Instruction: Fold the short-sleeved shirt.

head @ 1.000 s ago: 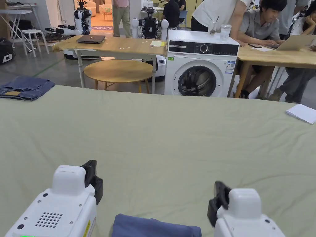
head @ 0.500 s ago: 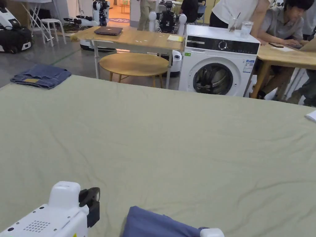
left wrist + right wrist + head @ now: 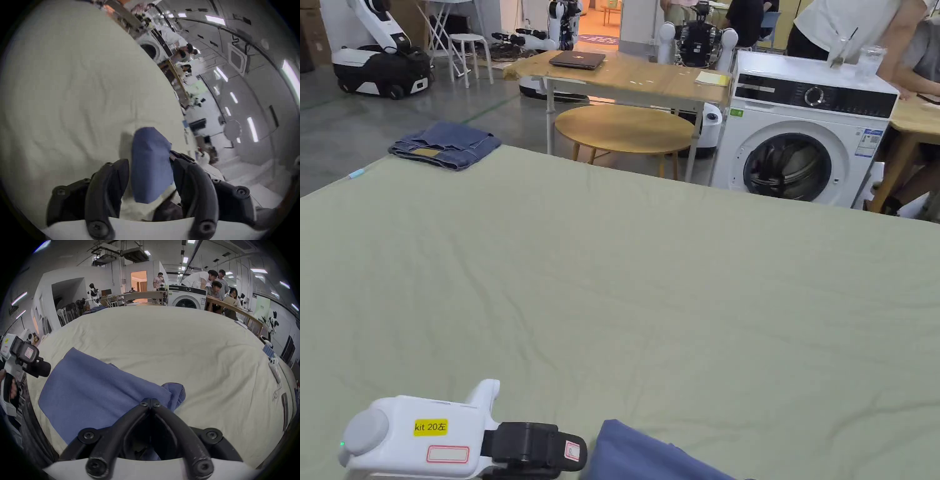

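Observation:
A blue shirt (image 3: 650,453) lies folded into a narrow bundle at the near edge of the green-sheeted table (image 3: 625,275). My left gripper (image 3: 578,451) lies on its side just left of the shirt, jaws pointing right at it. In the left gripper view the left gripper (image 3: 151,162) is open, with the shirt (image 3: 151,164) seen between and beyond its jaws. In the right gripper view the right gripper (image 3: 150,401) has its tips pressed together on the shirt's (image 3: 100,389) right end, where the cloth bunches up. The left gripper (image 3: 43,368) hovers at the shirt's left end.
Folded jeans (image 3: 445,144) lie at the table's far left corner. Beyond the far edge stand a washing machine (image 3: 806,150), a round wooden table (image 3: 625,128) and people at a desk. A white controller (image 3: 274,368) lies near the table's right edge.
The head camera has turned left and tilted. My left gripper has rolled onto its side, jaws swung toward the shirt. The right gripper has dropped below the head view's lower edge.

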Demonstrator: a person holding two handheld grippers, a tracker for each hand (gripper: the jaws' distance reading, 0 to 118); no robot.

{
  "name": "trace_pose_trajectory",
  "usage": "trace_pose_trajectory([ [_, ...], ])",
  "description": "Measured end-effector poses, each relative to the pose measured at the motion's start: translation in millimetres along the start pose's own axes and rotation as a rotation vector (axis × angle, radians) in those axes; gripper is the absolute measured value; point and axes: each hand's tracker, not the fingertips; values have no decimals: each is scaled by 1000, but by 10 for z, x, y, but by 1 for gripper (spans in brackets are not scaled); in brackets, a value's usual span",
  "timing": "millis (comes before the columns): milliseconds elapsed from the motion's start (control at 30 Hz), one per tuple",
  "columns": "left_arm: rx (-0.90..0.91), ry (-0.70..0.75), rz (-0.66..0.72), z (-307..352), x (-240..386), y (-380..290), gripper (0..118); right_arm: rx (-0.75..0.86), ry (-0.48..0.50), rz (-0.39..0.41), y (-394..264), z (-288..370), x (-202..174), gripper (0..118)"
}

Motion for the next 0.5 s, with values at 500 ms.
trace_pose_trajectory([
  [500, -257, -141, 79, -924, -302, 7, 60, 1, 3, 0, -6, 5, 7, 0],
])
